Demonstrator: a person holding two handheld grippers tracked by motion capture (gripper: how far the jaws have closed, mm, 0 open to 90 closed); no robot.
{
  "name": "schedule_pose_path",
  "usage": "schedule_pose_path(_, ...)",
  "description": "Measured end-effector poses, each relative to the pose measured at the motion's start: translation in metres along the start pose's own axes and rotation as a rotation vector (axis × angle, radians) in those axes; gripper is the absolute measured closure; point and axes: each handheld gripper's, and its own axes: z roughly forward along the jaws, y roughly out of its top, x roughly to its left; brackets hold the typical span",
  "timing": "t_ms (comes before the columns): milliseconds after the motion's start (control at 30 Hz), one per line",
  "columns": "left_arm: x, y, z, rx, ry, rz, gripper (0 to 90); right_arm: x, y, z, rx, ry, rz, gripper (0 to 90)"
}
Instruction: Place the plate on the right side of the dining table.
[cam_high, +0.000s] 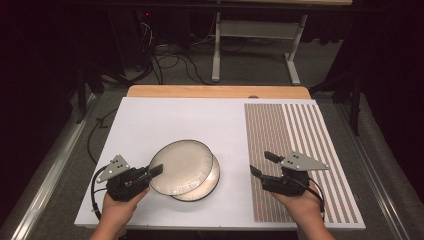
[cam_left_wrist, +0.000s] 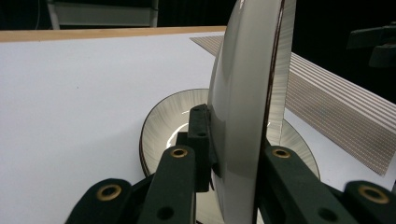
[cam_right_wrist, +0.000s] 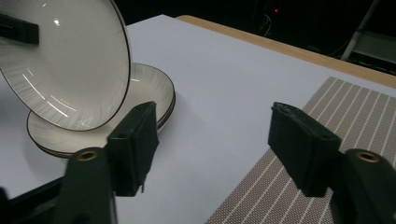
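Note:
A cream plate with a dark rim hangs tilted above a stack of like plates on the white board. My left gripper is shut on the left rim of that lifted plate. In the left gripper view the plate stands edge-on between the jaws, with the stack below it. My right gripper stands open over the left edge of the striped placemat, with nothing between its jaws. In the right gripper view the open right gripper faces the lifted plate and the stack.
The white board covers most of the wooden table. The striped placemat takes up its right part. Beyond the table's far edge are cables and a white table frame on the floor.

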Motion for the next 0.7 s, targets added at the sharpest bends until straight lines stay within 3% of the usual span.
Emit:
schedule_pose_path(100, -0.0027, 0.0005, 0.0004, -0.001, 0.01, 0.031, 80.0, -0.0038, -0.0038, -0.0061, -0.021, -0.003, 0.013, 18.5)
schedule_pose_path(200, -0.0035, 0.0006, 0.0003, -0.002, 0.011, 0.04, 80.1, -0.0045, -0.0048, -0.0076, -0.033, -0.001, 0.011, 14.3)
schedule_pose_path(300, -0.0039, 0.0006, 0.0002, -0.004, 0.009, 0.048, 80.1, -0.0032, -0.0065, -0.008, -0.044, -0.002, 0.012, 0.5)
schedule_pose_path(700, -0.0065, 0.0008, 0.0004, -0.009, 0.007, 0.078, 80.1, -0.0027, -0.0096, -0.0056, -0.049, -0.018, 0.014, 0.4)
